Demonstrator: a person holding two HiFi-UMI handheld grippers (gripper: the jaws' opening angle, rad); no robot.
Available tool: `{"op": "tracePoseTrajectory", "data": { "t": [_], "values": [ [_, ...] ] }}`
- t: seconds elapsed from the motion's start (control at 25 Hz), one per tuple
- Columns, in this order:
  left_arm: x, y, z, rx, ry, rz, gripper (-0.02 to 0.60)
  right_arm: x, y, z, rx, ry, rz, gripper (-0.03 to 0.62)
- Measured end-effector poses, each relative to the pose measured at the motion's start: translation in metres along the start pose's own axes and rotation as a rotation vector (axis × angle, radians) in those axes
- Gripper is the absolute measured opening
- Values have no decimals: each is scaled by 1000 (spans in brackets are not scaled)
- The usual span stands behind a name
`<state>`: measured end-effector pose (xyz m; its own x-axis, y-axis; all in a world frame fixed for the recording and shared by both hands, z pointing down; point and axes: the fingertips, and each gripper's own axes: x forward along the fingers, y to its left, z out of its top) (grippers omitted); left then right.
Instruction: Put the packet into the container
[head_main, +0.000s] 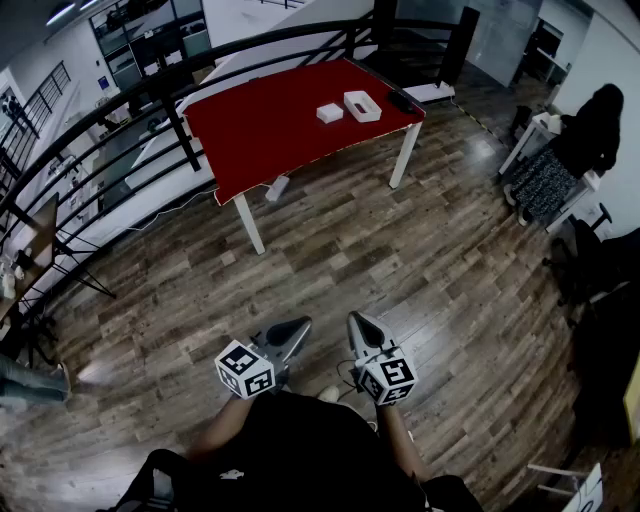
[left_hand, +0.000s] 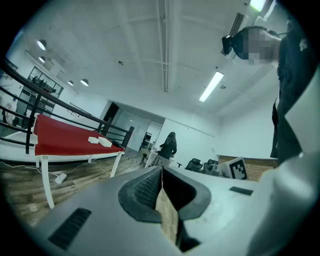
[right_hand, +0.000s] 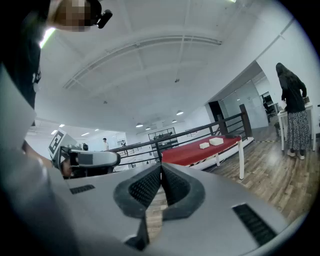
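A small white packet (head_main: 328, 113) lies on the red table (head_main: 270, 130) far ahead, next to an open white container (head_main: 362, 105). Both are small in the left gripper view, packet (left_hand: 93, 140) and container (left_hand: 105, 142), and in the right gripper view, packet (right_hand: 204, 145) and container (right_hand: 216, 141). My left gripper (head_main: 299, 326) and right gripper (head_main: 358, 322) are held side by side close to my body, over the wooden floor and well short of the table. The jaws of the left gripper (left_hand: 161, 170) and of the right gripper (right_hand: 161, 166) meet at the tips with nothing between them.
A dark object (head_main: 400, 100) lies at the table's far right corner. Black railings (head_main: 120, 110) run behind and left of the table. A person (head_main: 590, 130) stands at a white desk at the right. A tripod (head_main: 60, 270) stands at the left. Chairs (head_main: 590, 260) are at the right edge.
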<state>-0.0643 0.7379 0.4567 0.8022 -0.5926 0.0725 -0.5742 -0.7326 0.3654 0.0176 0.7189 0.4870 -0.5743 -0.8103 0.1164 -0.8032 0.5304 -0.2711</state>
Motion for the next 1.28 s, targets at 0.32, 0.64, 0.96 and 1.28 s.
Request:
{"op": "tracePoseTrajectory", "data": {
  "t": [0.32, 0.64, 0.96, 1.28],
  "values": [
    [32, 6, 4, 5, -1, 20, 15, 8, -32, 12, -31, 6, 5, 21],
    [64, 44, 14, -1, 3, 18, 15, 49, -61, 16, -12, 6, 11, 21],
    [95, 119, 47, -13, -6, 2, 15, 129, -84, 31, -16, 18, -4, 21],
    [114, 193, 90, -26, -8, -26, 15, 211, -96, 58, -35, 33, -32, 21]
  ]
}}
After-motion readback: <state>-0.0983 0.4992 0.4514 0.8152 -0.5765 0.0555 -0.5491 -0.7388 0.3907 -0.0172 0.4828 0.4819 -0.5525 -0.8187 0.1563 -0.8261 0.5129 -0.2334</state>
